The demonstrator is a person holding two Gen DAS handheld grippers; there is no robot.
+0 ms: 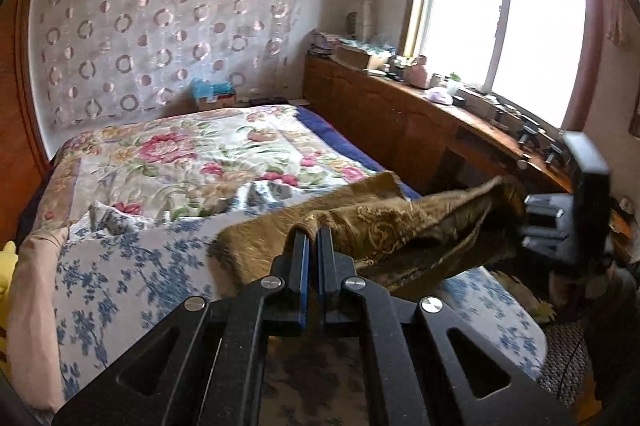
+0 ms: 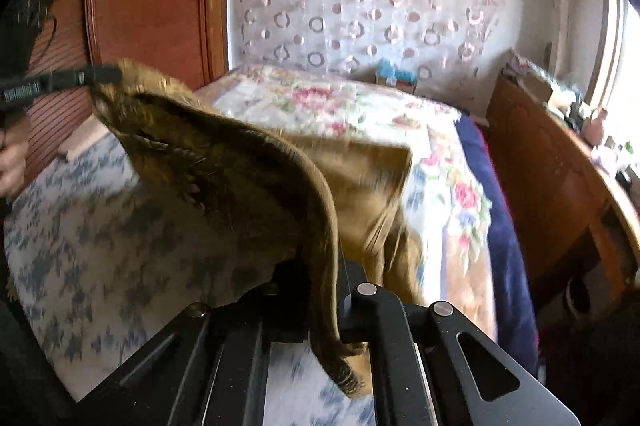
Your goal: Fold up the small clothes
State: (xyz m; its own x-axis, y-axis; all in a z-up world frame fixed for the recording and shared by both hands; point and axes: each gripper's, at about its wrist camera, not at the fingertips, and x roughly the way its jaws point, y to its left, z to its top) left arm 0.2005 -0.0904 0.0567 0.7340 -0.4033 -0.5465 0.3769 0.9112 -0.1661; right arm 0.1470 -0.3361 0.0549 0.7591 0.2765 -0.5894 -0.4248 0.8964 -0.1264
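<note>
Left wrist view: the left gripper point(image 1: 314, 234), angled downward, pinches the brown cloth's point(image 1: 400, 222) edge; the right gripper point(image 2: 324, 290) clamps its opposite edge, stretching it above the bed point(image 1: 120, 266).

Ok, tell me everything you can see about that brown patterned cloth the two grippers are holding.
The brown cloth is a thick, velvety-looking fabric in olive-gold with a raised paisley-like pattern and a fringed or frayed edge. It is lifted and stretched between the left gripper, shut on one corner, and the right gripper, shut on another, with a tail hanging through its jaws. The middle sags, and its far part drapes down onto the bed, over the blue-flowered sheet and near the floral quilt.
</note>
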